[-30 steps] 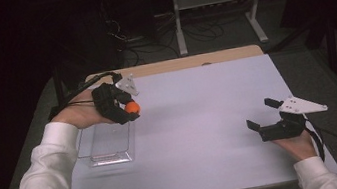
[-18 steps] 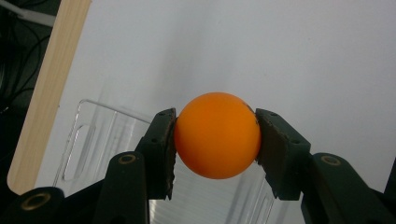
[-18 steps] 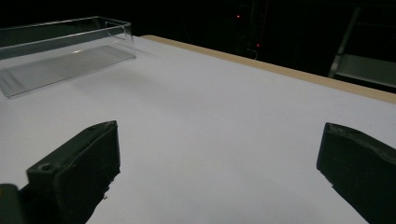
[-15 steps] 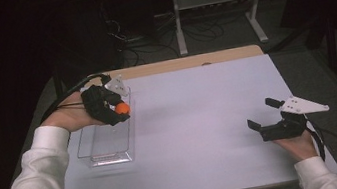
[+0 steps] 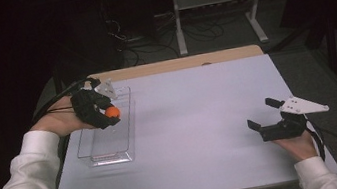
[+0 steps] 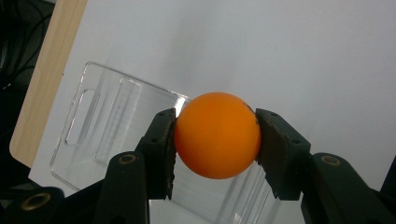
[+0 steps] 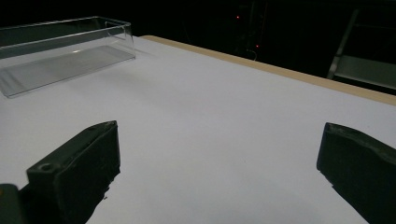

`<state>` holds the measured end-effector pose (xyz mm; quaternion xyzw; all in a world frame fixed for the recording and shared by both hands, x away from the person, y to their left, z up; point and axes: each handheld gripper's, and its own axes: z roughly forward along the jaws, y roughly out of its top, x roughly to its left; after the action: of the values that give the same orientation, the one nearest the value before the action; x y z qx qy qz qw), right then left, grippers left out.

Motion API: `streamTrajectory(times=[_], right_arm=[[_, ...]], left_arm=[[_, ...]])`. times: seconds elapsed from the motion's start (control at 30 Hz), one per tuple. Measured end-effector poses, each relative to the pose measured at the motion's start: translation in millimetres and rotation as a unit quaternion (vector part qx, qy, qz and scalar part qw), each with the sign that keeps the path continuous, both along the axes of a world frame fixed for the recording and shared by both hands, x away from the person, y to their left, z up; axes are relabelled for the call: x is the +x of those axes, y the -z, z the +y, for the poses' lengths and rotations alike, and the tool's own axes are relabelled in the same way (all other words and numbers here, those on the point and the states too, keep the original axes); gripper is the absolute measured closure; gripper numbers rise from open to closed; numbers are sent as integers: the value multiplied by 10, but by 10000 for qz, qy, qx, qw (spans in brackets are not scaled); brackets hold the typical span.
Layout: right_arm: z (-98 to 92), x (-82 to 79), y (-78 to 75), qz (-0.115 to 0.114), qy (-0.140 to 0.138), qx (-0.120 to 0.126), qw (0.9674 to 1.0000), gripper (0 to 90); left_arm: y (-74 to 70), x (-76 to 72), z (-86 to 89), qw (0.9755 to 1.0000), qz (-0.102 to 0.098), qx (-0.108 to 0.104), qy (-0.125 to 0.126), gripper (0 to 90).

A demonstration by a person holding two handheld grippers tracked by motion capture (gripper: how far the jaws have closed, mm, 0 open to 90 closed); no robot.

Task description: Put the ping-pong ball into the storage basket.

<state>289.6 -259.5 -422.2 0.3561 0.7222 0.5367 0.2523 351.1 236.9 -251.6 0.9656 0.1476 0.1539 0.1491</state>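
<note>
An orange ball (image 5: 112, 112) (image 6: 217, 135) sits clamped between the two black jaws of my left gripper (image 5: 109, 114) (image 6: 215, 140), which is shut on it. Gripper and ball hang over the far part of a clear plastic tray (image 5: 95, 153) (image 6: 100, 122) at the table's left side. The tray looks bare inside. At the right front of the white table (image 5: 195, 120) my right gripper (image 5: 261, 115) (image 7: 217, 177) stands open, jaws wide apart with nothing between them, pointing left across the surface. The clear tray (image 7: 56, 46) appears far off in the right gripper view.
A wooden strip (image 5: 177, 64) runs along the table's far edge. Behind the table are a metal shelf frame (image 5: 216, 1) and loose cables on the dark floor. A black cable trails from each gripper off the table sides.
My left gripper has carried the orange ball leftward and a little nearer, over the clear tray. The right gripper has stayed where it was.
</note>
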Motion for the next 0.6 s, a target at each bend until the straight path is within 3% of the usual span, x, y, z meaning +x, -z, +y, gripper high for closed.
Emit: streamTrajectory(times=[0.33,0.6], right_arm=[[-3,-1,-2,-4,13,3,10000,0],[-2,2,1,7,10,-13,10000,0]], left_arm=[[15,-9,126,9998,-8,67,-171,509],[75,2,128,9999,18,72,-156,509]])
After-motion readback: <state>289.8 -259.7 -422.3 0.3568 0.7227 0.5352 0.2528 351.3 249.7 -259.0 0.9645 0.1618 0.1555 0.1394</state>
